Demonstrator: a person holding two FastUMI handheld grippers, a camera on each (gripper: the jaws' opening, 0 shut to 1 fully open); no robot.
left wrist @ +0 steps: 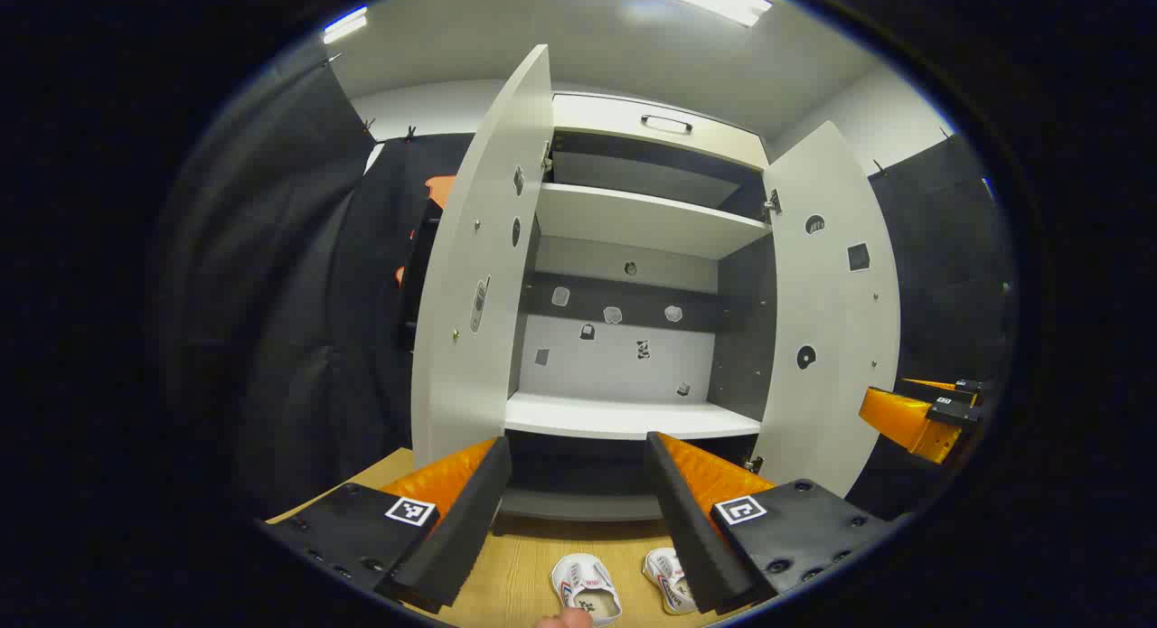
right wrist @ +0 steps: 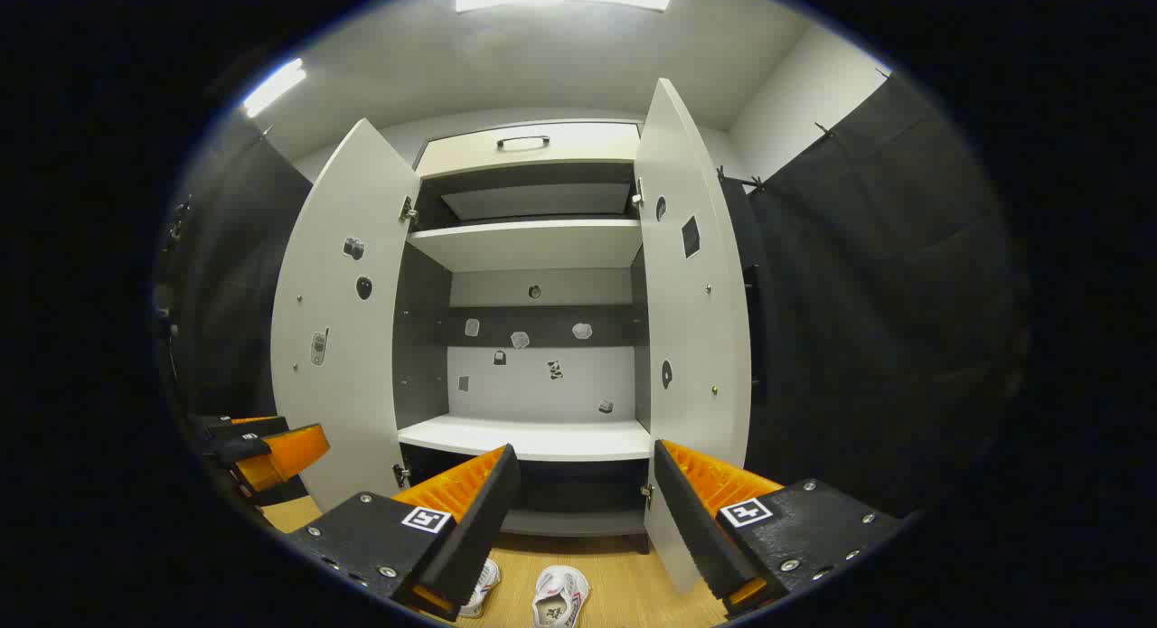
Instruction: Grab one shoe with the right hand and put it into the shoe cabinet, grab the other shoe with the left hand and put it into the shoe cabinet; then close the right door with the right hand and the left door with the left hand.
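Note:
Two small white shoes lie side by side on the wooden floor before the shoe cabinet (left wrist: 624, 416); in the left gripper view one shoe (left wrist: 586, 588) is left of the other shoe (left wrist: 666, 580). In the right gripper view the same pair appears as a shoe (right wrist: 560, 596) and a partly hidden shoe (right wrist: 482, 587). Both cabinet doors stand wide open: left door (left wrist: 479, 267), right door (left wrist: 836, 312). My left gripper (left wrist: 578, 510) is open above the shoes, holding nothing. My right gripper (right wrist: 583, 520) is open too, empty, and seen from the side at the right (left wrist: 913, 420).
The cabinet (right wrist: 533, 438) has white shelves, a dark interior and a top drawer with a handle (right wrist: 522, 142). Black cloth walls hang on both sides. A fingertip (left wrist: 565, 619) shows at the bottom edge. The other gripper (right wrist: 262, 452) is at the left.

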